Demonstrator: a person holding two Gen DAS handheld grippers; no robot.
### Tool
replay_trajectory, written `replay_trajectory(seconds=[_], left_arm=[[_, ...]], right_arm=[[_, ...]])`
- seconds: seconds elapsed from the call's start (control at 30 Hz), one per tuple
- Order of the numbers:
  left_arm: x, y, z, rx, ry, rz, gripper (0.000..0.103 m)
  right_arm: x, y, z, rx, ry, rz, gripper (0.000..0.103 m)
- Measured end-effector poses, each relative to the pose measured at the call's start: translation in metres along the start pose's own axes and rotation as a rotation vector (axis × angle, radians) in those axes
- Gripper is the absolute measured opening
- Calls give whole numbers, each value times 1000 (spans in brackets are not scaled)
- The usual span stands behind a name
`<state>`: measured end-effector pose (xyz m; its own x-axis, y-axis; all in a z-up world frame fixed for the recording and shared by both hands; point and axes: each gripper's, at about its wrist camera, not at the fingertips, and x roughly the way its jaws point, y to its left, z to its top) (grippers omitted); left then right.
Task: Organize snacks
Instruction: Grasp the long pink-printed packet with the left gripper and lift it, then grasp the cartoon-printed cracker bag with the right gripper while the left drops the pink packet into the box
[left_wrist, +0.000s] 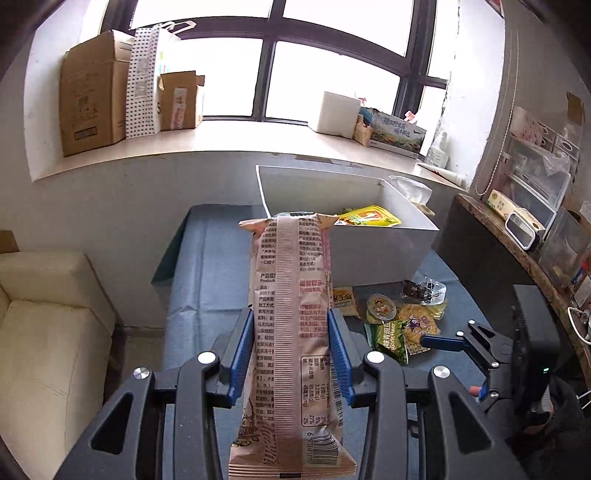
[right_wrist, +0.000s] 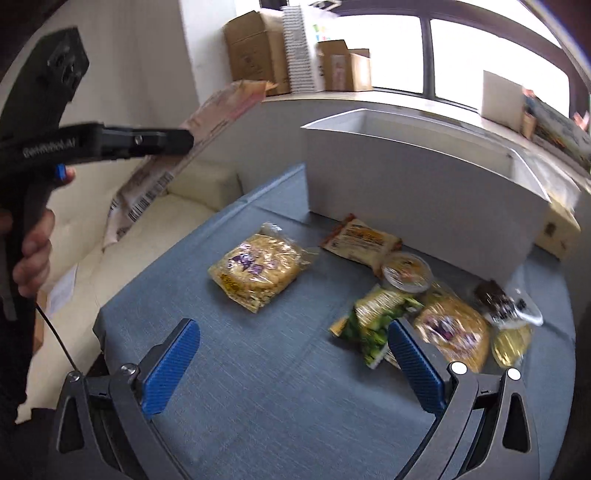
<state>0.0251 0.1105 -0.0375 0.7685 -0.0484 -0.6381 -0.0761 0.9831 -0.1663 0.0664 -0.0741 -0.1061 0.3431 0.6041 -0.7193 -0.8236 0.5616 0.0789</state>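
The left gripper (left_wrist: 291, 350) pinches a long pinkish-brown snack packet (left_wrist: 291, 332) across its width, its long axis running forward past the fingers toward the white bin (left_wrist: 388, 251) just beyond. The right gripper (right_wrist: 291, 365) hangs spread and empty over the blue tablecloth (right_wrist: 258, 369).

Your left tongs (left_wrist: 291, 354) and right tongs (right_wrist: 291, 365) share one build: black angular frames with triangular cut-outs, ribbed blue pads (right_wrist: 171, 365) on each finger, and round silver screws at the pivots. White lettering runs along the left handle, a thin black cable trails beneath it, and you wear a dark sleeve (left_wrist: 561, 410).
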Motion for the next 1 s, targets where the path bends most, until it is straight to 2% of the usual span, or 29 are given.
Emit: replay_trajectory(seconds=[0.1, 0.23, 0.37, 0.47, 0.67, 0.7, 0.77, 0.8, 0.87, 1.0], left_arm=[[-17, 14, -9, -25, -16, 23, 44], [-34, 30, -20, -53, -32, 29, 44], [-44, 36, -25, -54, -42, 33, 44], [-47, 37, -27, -58, -54, 18, 44], [-45, 36, -30, -63, -48, 14, 44], [-45, 36, -30, -64, -45, 14, 44], [-43, 36, -31, -66, -40, 14, 44], [-42, 36, -32, -67, -37, 16, 44], [-39, 36, -29, -66, -33, 17, 44], [-37, 32, -28, -59, -29, 16, 44]], right_arm=[[35, 18, 18, -55, 58, 29, 103], [77, 23, 34, -29, 127, 73, 103], [106, 22, 44, -28, 185, 33, 103], [121, 17, 46, 23, 228, 32, 103], [132, 25, 49, -20, 190, -1, 103], [132, 26, 50, -24, 182, 4, 99], [128, 23, 52, -17, 155, 29, 81], [126, 21, 52, -4, 149, 38, 77], [122, 18, 49, 8, 147, 46, 74], [94, 9, 44, 40, 74, 66, 73]])
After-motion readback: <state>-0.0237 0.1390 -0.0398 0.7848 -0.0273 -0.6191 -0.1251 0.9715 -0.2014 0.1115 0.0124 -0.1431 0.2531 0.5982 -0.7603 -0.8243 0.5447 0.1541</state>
